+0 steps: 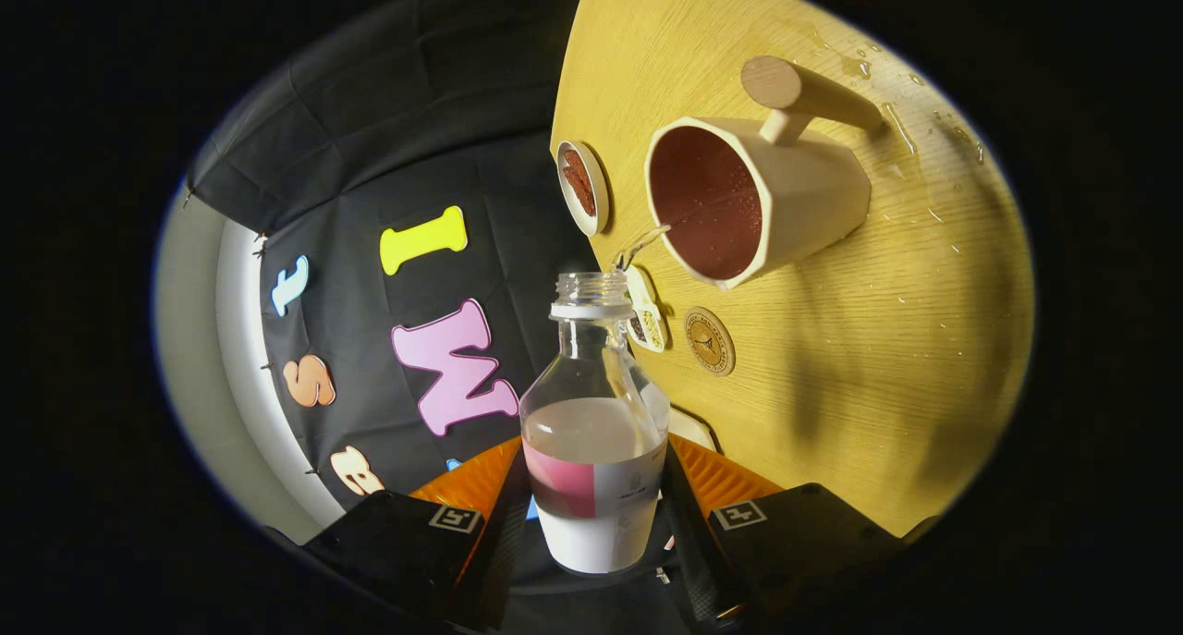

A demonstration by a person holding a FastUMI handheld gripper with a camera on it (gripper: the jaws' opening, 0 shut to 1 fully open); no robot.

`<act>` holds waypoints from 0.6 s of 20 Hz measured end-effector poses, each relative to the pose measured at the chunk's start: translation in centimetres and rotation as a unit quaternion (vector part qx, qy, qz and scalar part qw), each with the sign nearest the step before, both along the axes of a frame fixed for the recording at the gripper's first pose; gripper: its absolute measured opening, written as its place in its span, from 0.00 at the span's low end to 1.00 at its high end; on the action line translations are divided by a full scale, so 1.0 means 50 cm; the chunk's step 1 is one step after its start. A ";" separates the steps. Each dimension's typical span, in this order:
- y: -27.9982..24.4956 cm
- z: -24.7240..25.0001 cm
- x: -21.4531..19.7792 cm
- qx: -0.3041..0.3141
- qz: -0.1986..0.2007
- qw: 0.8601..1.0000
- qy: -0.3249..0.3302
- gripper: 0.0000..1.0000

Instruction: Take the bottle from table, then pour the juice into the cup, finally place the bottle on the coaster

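My gripper (596, 501) is shut on a clear glass bottle (591, 404) with a pink and white label. The orange fingers (473, 481) press on both of its sides. The bottle has no cap and is part full of pale liquid. The whole view is rolled over, so the wooden table (859, 358) stands on edge beside the bottle. A thin stream (640, 243) runs from the bottle's mouth to the rim of a cream cup (776, 201) with a red inside and a wooden handle. A round brown coaster (709, 341) lies on the table between the cup and my fingers.
A small white dish (582, 188) with a reddish-brown inside sits beyond the cup near the table's edge. A white patterned piece (645, 313) lies beside the coaster. Spilled drops (901, 131) wet the table around the cup's handle.
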State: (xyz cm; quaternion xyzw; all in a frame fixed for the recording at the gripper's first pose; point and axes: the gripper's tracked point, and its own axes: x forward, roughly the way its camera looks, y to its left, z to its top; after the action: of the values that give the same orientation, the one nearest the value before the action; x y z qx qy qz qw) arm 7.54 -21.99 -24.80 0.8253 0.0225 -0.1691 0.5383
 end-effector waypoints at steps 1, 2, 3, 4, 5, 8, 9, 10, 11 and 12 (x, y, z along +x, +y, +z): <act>0.000 0.001 0.004 0.002 -0.002 1.000 0.001 0.75; -0.005 0.003 0.001 0.005 -0.004 1.000 0.001 0.75; -0.007 0.004 0.001 0.009 -0.006 1.000 0.000 0.75; -0.008 0.005 0.000 0.012 -0.009 1.000 0.001 0.75; -0.008 0.002 -0.001 0.014 -0.012 1.000 0.002 0.76; -0.010 -0.003 -0.004 0.024 -0.020 0.999 0.006 0.75; -0.011 -0.004 -0.005 0.029 -0.024 0.999 0.006 0.75; -0.011 -0.006 -0.006 0.034 -0.027 0.999 0.006 0.75; -0.012 -0.005 -0.004 0.039 -0.030 0.999 0.005 0.75; -0.011 -0.005 -0.003 0.043 -0.034 0.999 0.004 0.75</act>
State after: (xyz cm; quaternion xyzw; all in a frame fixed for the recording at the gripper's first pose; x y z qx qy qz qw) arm 7.40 -22.54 -25.05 0.8472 0.0042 -0.1894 0.4964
